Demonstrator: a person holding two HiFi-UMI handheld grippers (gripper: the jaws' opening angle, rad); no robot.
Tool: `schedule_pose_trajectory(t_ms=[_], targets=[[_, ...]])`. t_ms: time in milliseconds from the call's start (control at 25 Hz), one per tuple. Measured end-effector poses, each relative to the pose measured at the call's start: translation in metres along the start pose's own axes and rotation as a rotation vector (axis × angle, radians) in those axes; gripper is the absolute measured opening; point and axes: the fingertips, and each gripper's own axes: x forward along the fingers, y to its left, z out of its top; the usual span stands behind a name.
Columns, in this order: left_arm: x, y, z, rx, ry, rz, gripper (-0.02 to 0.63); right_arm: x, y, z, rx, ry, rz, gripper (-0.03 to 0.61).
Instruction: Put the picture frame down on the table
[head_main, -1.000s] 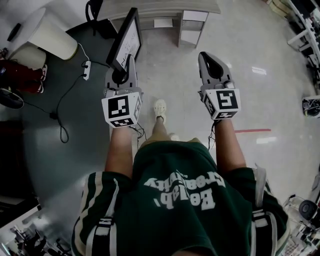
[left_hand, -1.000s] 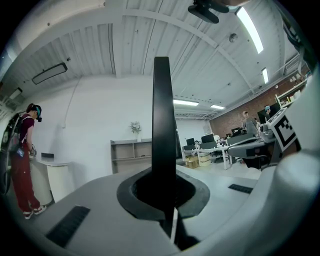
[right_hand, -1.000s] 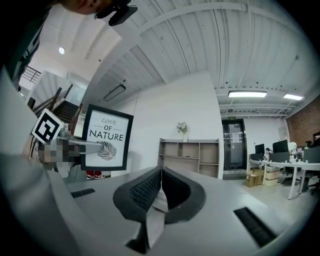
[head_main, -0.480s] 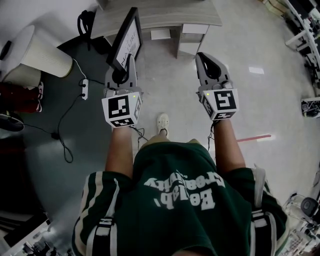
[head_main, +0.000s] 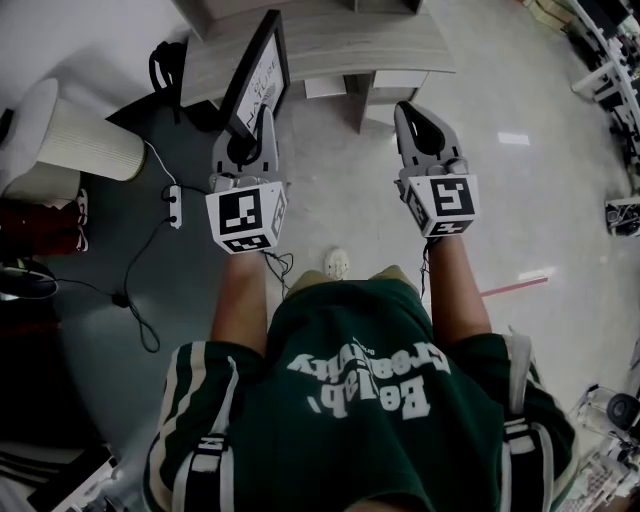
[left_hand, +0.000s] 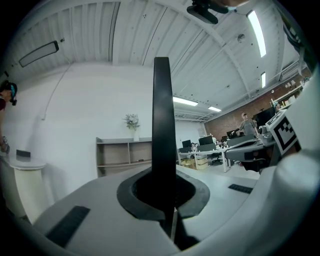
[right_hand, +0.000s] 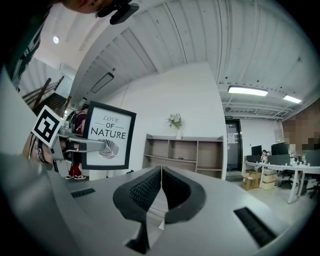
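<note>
The black picture frame (head_main: 256, 78) with a white print stands upright, clamped by its lower edge in my left gripper (head_main: 252, 140), which is shut on it. In the left gripper view the frame (left_hand: 163, 125) shows edge-on as a black bar rising between the jaws. The right gripper view shows its face (right_hand: 108, 135) reading "Love of Nature", off to the left. My right gripper (head_main: 424, 125) is shut with nothing in it, its pads (right_hand: 150, 189) pressed together. A light wooden table (head_main: 330, 45) lies just ahead of both grippers.
A white cylinder-shaped stand (head_main: 85, 140) and cables with a power strip (head_main: 176, 206) lie on the dark floor at left. A shelf unit (right_hand: 182, 155) with a plant on top stands against the far wall. Office desks (right_hand: 285, 175) are at right.
I have stepped forward: the wooden table has come nearer and fills more of the top of the head view. Both grippers keep their hold and spacing.
</note>
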Motion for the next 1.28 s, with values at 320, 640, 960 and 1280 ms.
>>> schedule_pose_trajectory(t_ms=[320, 640, 960, 1280], targets=[[0.003, 0.003, -0.002, 0.008, -0.009, -0.03, 0.026, 0.002, -0.001, 0.0, -0.009, -0.01, -0.029, 0.035], [-0.009, 0.0, 0.012, -0.003, -0.016, -0.044, 0.026, -0.009, -0.002, 0.014, -0.037, 0.003, -0.036, 0.035], [-0.011, 0.002, 0.007, 0.012, 0.037, 0.011, 0.026, 0.011, -0.003, 0.017, -0.017, 0.001, 0.033, 0.035], [-0.092, 0.016, 0.021, 0.004, 0.056, -0.007, 0.026, -0.027, 0.061, 0.051, -0.032, 0.011, 0.054, 0.035]])
